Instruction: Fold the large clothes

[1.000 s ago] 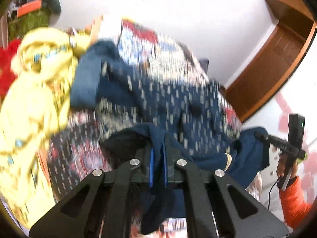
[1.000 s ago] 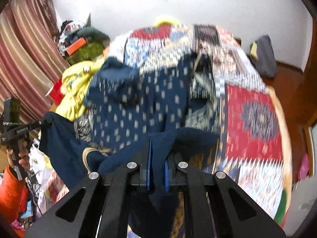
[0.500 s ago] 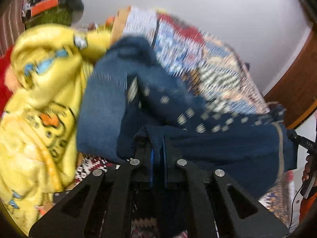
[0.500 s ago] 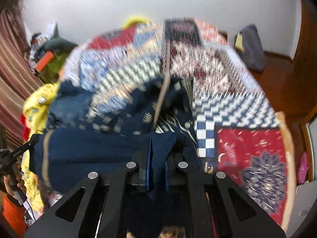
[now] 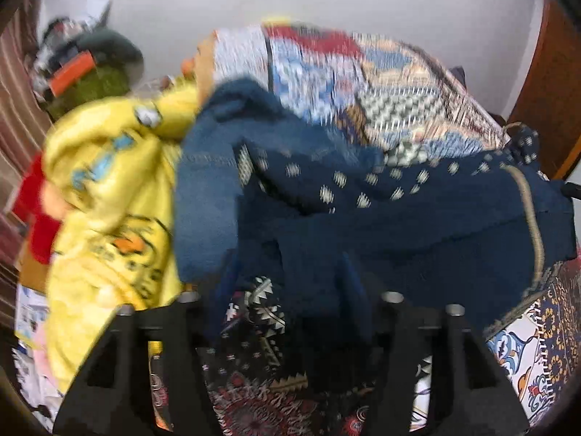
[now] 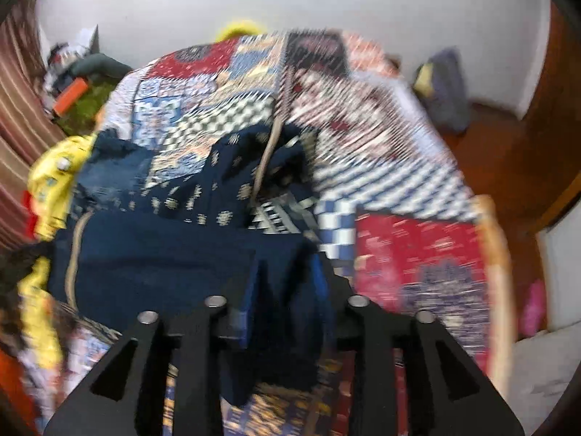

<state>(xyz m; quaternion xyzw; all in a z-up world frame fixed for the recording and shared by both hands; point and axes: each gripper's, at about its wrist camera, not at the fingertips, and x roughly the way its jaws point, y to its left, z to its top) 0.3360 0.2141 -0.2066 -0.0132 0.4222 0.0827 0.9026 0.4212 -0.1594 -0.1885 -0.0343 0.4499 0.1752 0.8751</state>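
Observation:
A navy garment with small white motifs and a tan trim (image 5: 417, 225) lies folded across the patchwork quilt (image 5: 399, 83). My left gripper (image 5: 287, 283) sits at its near left corner. Its jaws are opening, and the blue pads stand well apart with a loose fold of navy cloth between them. In the right wrist view the same garment (image 6: 163, 254) stretches away to the left. My right gripper (image 6: 285, 290) is at its near right corner, jaws also opening, with a hump of navy cloth between the pads. Both views are blurred.
A yellow printed garment (image 5: 105, 189) and a lighter blue one (image 5: 203, 196) are heaped at the quilt's left side. Beyond them are a cluttered pile with an orange item (image 5: 72, 69) and a striped curtain (image 6: 18, 109). A grey bag (image 6: 446, 91) sits on the floor, right.
Both grippers carried the near edge of the navy garment forward and down over its far half. Their jaws, shut on the cloth before, now stand apart.

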